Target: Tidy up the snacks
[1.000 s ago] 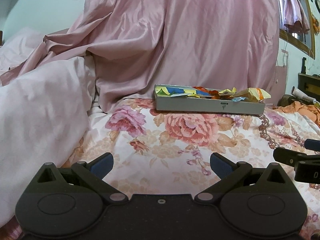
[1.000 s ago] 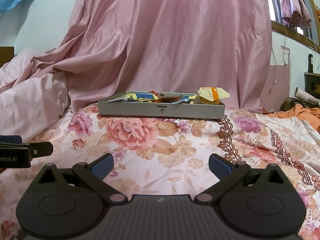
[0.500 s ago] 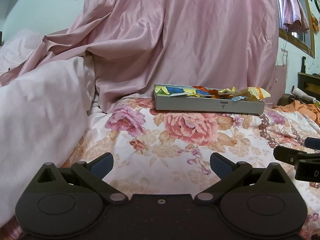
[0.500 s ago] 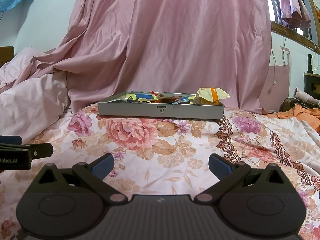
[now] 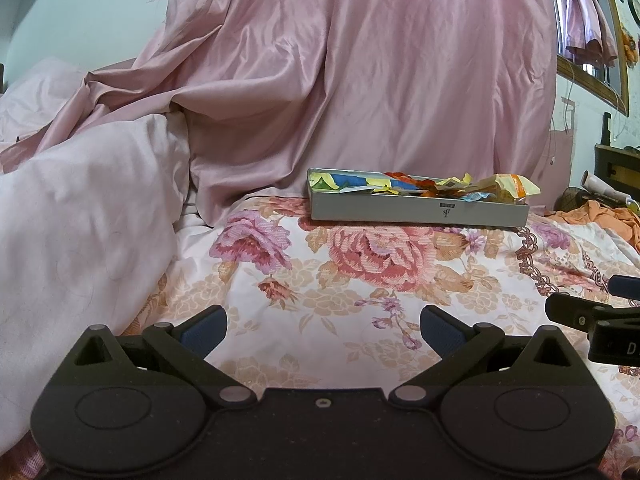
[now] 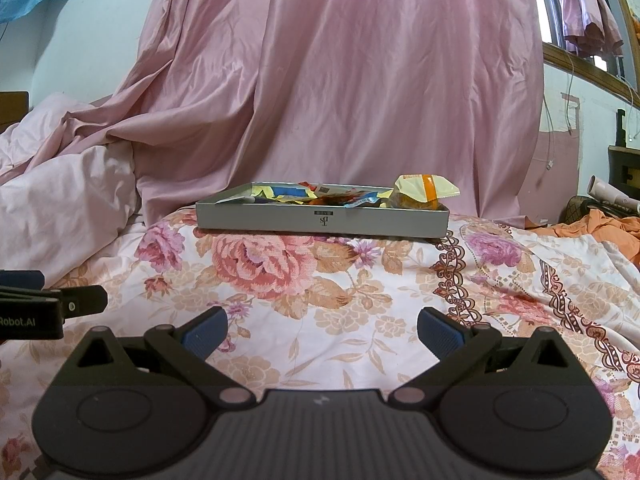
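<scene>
A: What do we see ahead of us?

B: We see a shallow grey tray (image 5: 416, 212) resting on the floral bedspread (image 5: 360, 280), with a pink curtain (image 5: 360, 80) draped behind it. Snack packets (image 5: 400, 184) lie heaped inside the tray, and a yellow packet with an orange band (image 6: 426, 188) sticks up at its right end.

A: And our hands?

B: We hold the left hand-held gripper (image 5: 322, 326) low over the bedspread, its fingers spread wide and gripping nothing. The right hand-held gripper (image 6: 322, 326) is released too, blue pads (image 6: 204, 334) well apart. Both sit side by side, well short of the tray. A white quilt (image 5: 80, 220) bunches up on our left.
</scene>
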`<state>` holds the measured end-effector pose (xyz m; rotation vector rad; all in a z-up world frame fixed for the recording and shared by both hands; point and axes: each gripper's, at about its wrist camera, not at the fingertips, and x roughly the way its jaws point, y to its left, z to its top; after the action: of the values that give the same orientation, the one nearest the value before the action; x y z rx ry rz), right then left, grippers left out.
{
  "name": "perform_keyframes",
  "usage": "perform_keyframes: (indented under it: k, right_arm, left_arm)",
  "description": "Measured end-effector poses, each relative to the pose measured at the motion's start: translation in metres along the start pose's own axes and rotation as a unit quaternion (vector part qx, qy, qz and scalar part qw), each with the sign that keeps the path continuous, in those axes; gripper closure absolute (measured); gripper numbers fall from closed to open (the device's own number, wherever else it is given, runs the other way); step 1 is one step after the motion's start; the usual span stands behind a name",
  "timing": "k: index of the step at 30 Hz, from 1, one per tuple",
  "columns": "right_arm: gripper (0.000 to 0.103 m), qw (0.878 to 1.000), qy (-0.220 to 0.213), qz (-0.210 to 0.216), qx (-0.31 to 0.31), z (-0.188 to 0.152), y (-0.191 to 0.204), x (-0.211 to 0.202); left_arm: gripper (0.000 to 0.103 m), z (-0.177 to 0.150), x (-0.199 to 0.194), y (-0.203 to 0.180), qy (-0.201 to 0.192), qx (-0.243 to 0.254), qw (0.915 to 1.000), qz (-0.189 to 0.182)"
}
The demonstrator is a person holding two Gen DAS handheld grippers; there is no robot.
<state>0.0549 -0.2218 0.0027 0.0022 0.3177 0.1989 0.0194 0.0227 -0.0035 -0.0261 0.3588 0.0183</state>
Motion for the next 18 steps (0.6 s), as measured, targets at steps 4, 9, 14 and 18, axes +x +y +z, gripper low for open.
perform_keyframes:
  k: [4,9,14,18]
  right_arm:
    - [0.000,1.000,0.000,0.000,0.000,0.0000,0.0002,0.0001]
    - [0.000,1.000,0.000,0.000,0.000,0.0000,0.0006,0.0002]
    - [0.000,1.000,0.002,0.002,-0.001,-0.0011,-0.0001,0.0001]
    - [0.000,1.000,0.002,0.001,-0.001,-0.0011,0.0007,0.0003]
  left_arm:
    - [0.001,-0.0001,0.0001,0.0001,0.000,0.000,1.0000,0.000]
    - [0.001,0.0000,0.0001,0.0000,0.000,0.000,1.0000,0.000]
    - [0.001,0.0001,-0.0001,-0.0003,0.000,0.000,1.0000,0.000]
    - [0.001,-0.0013,0.0002,-0.0004,0.000,0.003,1.0000,-0.002]
